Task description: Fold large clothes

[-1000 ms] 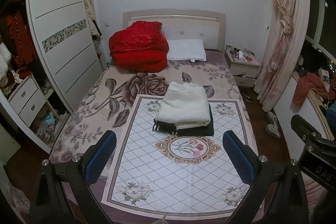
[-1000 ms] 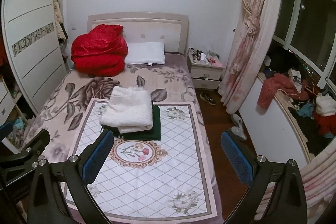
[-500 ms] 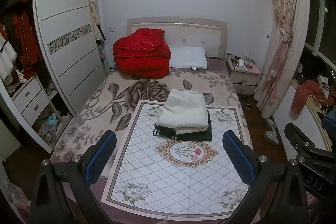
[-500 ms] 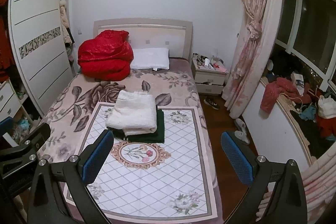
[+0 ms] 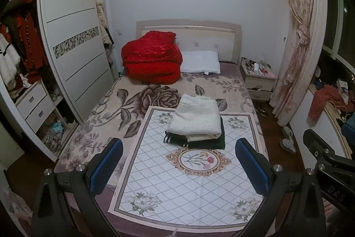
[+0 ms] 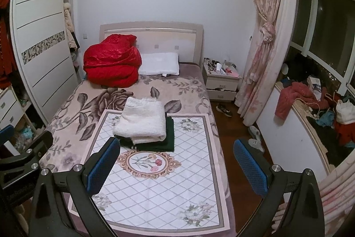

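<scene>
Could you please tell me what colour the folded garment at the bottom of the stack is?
Dark green garment, lying under the white fleece; clearest in the right wrist view.

Folded clothes (image 5: pixel 196 120) lie stacked on a mat (image 5: pixel 190 181) on the bed (image 5: pixel 106 112); quilt (image 5: pixel 153 63) and pillow (image 5: pixel 200 61) far, nightstand (image 5: pixel 258 79) right.

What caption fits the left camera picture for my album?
Open left gripper above a bed with a folded white blanket on dark clothes.
</scene>
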Demonstrator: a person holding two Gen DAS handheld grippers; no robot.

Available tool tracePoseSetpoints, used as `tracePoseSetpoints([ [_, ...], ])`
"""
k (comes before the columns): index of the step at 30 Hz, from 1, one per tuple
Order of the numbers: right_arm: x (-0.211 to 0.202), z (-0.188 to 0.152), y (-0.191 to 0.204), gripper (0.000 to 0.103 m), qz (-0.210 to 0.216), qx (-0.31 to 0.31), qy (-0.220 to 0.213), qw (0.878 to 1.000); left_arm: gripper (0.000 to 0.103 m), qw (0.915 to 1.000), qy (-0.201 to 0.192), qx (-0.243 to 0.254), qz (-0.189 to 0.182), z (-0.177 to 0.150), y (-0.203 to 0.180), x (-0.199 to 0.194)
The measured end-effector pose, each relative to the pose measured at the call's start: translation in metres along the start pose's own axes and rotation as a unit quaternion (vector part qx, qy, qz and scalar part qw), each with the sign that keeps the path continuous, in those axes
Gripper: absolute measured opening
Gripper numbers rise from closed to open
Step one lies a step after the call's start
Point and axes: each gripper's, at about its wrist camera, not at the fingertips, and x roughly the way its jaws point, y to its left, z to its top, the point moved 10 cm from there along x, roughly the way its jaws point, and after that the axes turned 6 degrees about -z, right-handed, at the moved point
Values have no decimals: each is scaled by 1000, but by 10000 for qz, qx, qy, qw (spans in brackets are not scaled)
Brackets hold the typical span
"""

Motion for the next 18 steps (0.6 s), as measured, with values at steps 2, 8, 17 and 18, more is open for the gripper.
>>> tracePoseSetpoints([
  [2,-2,-1,0,103,4,21,2,10000,103,10000,-9,0,8,0,0,0],
  [8,-3,-3,2,103,7,35,7,10000,103,10000,-10,-25,10,-2,2,-1],
  [17,-5,-6,5,103,41,43,31,10000,103,10000,-19,-29,12,-2,3,-1],
  [18,-5,-6,5,103,51,51,35,10000,103,10000,-29,-27,17,-2,3,-1],
])
